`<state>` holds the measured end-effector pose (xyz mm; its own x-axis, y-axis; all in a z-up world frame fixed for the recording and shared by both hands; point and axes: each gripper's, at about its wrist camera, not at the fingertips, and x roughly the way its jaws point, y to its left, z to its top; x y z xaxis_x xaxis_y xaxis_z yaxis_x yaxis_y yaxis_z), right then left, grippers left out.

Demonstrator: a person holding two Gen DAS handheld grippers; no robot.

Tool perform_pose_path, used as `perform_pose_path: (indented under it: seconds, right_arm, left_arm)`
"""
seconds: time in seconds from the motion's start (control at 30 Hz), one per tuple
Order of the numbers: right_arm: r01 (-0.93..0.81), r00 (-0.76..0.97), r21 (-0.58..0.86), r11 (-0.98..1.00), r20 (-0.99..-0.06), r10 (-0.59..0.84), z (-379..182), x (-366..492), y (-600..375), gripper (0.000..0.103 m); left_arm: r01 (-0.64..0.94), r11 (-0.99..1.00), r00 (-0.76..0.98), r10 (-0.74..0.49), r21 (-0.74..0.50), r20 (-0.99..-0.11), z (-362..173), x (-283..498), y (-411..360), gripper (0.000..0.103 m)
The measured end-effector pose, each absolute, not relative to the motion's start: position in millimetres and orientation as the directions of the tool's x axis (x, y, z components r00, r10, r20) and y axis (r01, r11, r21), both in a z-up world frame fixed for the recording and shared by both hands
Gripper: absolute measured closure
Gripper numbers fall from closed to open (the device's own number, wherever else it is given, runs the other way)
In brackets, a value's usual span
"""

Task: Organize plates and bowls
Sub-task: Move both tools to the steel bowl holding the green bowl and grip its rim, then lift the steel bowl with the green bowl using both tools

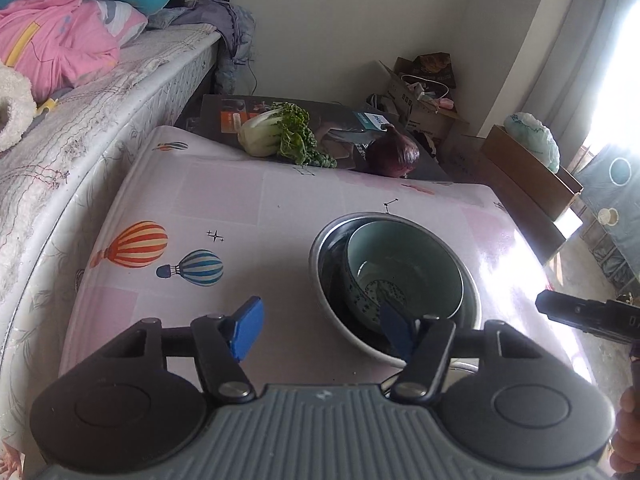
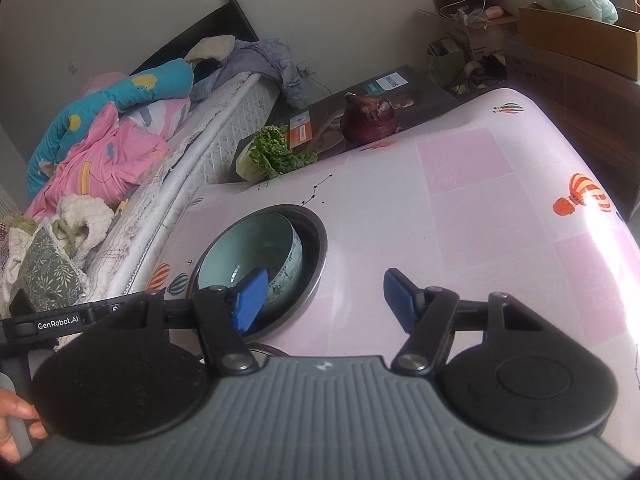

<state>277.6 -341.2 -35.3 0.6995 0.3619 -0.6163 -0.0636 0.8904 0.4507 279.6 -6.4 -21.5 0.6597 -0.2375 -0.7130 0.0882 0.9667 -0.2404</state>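
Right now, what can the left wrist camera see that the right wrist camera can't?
Only the left wrist view shows the left gripper open.

Only the right wrist view shows the right gripper open, and a leaf-patterned cushion on the bed.

Both show the green bowl sitting inside the metal bowl, the leafy cabbage, the red onion and the balloon tablecloth.

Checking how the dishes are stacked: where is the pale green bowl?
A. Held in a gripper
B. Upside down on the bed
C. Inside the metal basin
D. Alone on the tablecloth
C: the green bowl sits tilted inside the metal basin, with neither gripper closed on it.
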Motion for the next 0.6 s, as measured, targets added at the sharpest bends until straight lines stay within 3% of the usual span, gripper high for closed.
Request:
perform_pose_path:
  seconds: [0.43,0.6]
  right_arm:
    - [-0.063,0.630,0.527,0.848,-0.637,0.443,-77,327,-330,0.072]
    - [-0.062,0.619,0.536,0.842,-0.641,0.454,-83,331,-326,0.076]
  left_arm:
    - [0.047,0.946,0.593,-0.285,-0.321,-0.753,-48,320,-9,0.072]
    - [0.004,0.923,0.567,-0.320,-0.385,-0.759,-54,326,-4,0.081]
